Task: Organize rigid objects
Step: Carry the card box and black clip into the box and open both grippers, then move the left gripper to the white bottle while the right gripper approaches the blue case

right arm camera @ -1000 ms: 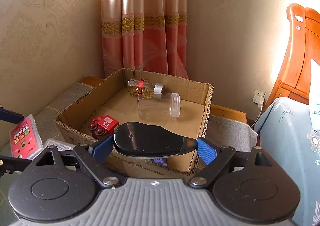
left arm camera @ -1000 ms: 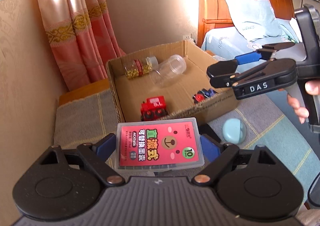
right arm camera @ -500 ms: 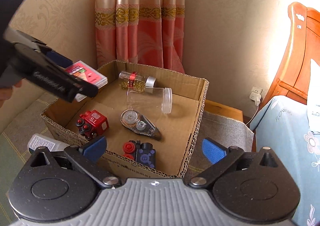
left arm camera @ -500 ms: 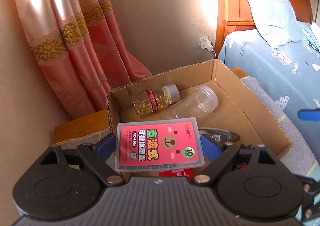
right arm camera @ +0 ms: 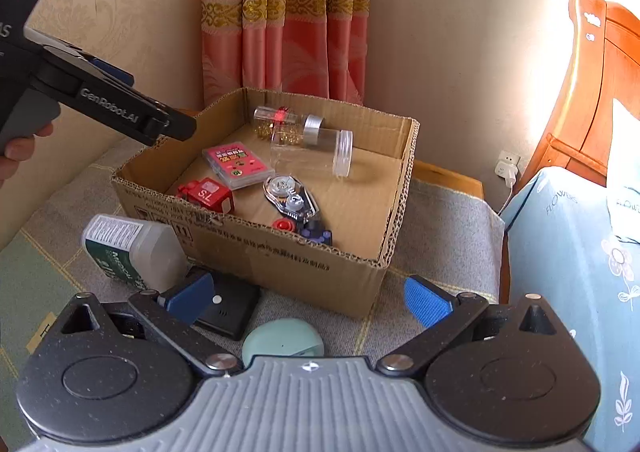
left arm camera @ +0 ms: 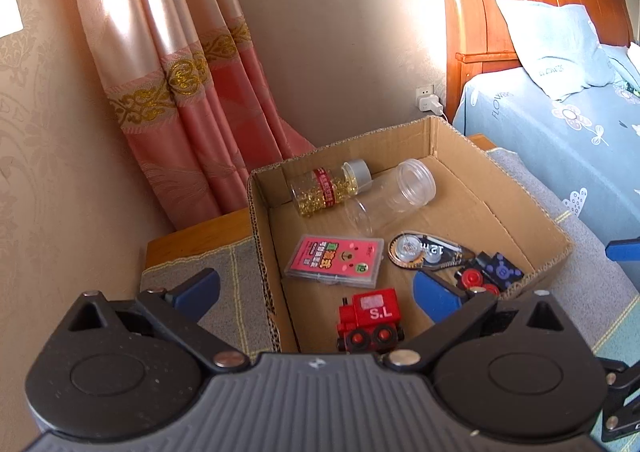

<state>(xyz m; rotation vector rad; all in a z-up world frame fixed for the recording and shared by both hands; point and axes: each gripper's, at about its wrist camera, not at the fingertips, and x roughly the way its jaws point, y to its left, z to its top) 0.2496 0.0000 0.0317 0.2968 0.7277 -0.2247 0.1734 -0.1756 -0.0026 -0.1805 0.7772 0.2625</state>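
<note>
A cardboard box [left arm camera: 558,240] [right arm camera: 256,248] holds a pink card case [left arm camera: 335,261] [right arm camera: 237,165], a red toy train [left arm camera: 370,318] [right arm camera: 206,194], a correction tape [left arm camera: 426,252] [right arm camera: 291,197], a blue toy car [left arm camera: 490,276] [right arm camera: 316,230], a clear jar [left arm camera: 394,194] [right arm camera: 314,152] and a bottle of gold beads [left arm camera: 328,190] [right arm camera: 280,124]. My left gripper [left arm camera: 316,292] is open and empty above the box's near left corner; its body also shows in the right wrist view [right arm camera: 100,104]. My right gripper [right arm camera: 306,298] is open and empty in front of the box.
In front of the box on the grey mat lie a white plastic bottle with a green label [right arm camera: 128,250], a black flat device [right arm camera: 230,310] and a round pale green case [right arm camera: 282,340]. A bed [left arm camera: 560,124] stands on the right, a curtain [left arm camera: 172,92] behind.
My left gripper opened and the pink card case now lies in the box. My right gripper, which let go of the correction tape earlier, has drawn back from the box.
</note>
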